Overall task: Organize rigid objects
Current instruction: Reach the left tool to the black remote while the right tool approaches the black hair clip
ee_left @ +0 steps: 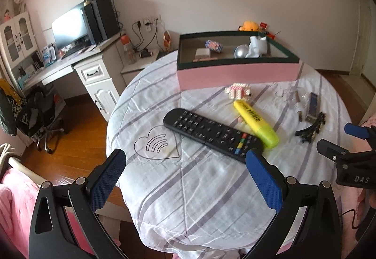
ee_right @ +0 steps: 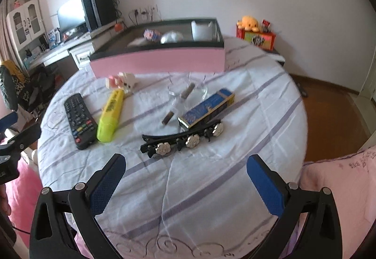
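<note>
Remote control (ee_left: 212, 135), black, lies flat on the counter (ee_left: 202, 188), which is covered with a white striped cloth, and we see a yellow highlighter (ee_left: 256, 123) just beside it, touching its coloured-button end. Behind them we see a small pink-and-white block figure (ee_left: 237, 92) near the front wall of a pink box (ee_left: 237, 74) with a dark rim. Inside that box we make out a silver ball (ee_left: 241, 51), a white figurine (ee_left: 257, 47), a patterned cube (ee_left: 214, 46) and a small white box (ee_left: 202, 52).

From the right wrist view we see a black hair clip (ee_right: 182, 140) with silver flowers nearest us, a blue carton (ee_right: 206, 111) touching it behind, and a clear glass bottle (ee_right: 185, 96) lying beside the carton.

Our left gripper (ee_left: 185, 165) is spread wide and holds nothing, hovering short of the remote control. Our right gripper (ee_right: 185, 170) is likewise spread and bare, hovering in front of the hair clip.
</note>
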### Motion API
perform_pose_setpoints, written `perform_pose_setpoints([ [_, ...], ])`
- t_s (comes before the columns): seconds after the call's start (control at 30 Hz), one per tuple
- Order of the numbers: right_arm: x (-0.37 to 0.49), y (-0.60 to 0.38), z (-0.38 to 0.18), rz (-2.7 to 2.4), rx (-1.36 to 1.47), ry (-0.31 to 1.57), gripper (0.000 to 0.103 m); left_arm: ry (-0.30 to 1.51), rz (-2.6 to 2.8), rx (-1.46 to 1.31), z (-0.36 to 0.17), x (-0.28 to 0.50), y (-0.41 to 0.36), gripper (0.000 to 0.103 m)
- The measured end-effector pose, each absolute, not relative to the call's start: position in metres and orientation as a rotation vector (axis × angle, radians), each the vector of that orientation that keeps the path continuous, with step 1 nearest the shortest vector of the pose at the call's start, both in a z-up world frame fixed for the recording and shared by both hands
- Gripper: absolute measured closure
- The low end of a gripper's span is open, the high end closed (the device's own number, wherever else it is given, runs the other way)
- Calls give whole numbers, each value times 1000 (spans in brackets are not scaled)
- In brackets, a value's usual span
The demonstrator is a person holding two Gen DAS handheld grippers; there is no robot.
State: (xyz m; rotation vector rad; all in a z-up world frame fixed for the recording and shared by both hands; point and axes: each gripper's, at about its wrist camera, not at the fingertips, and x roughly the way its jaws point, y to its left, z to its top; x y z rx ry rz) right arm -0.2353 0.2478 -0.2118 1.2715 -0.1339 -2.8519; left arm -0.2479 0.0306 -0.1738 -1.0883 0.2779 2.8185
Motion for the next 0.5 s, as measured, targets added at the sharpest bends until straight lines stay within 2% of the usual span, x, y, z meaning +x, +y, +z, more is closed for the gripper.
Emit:
perform_pose_setpoints([
  [0.33,-267,247,-227,-2923,1321,-290,0,182,2796,-1185,-190,-266,23,0],
  [0.4,-271,245,-229,-2942,1334,-268,0,163,2806,-1200,-192,-270,26,0],
  [0.5,-267,241,-232,-2955,1329,-140,0,155,2807,-1220,-196,-278,35,0],
])
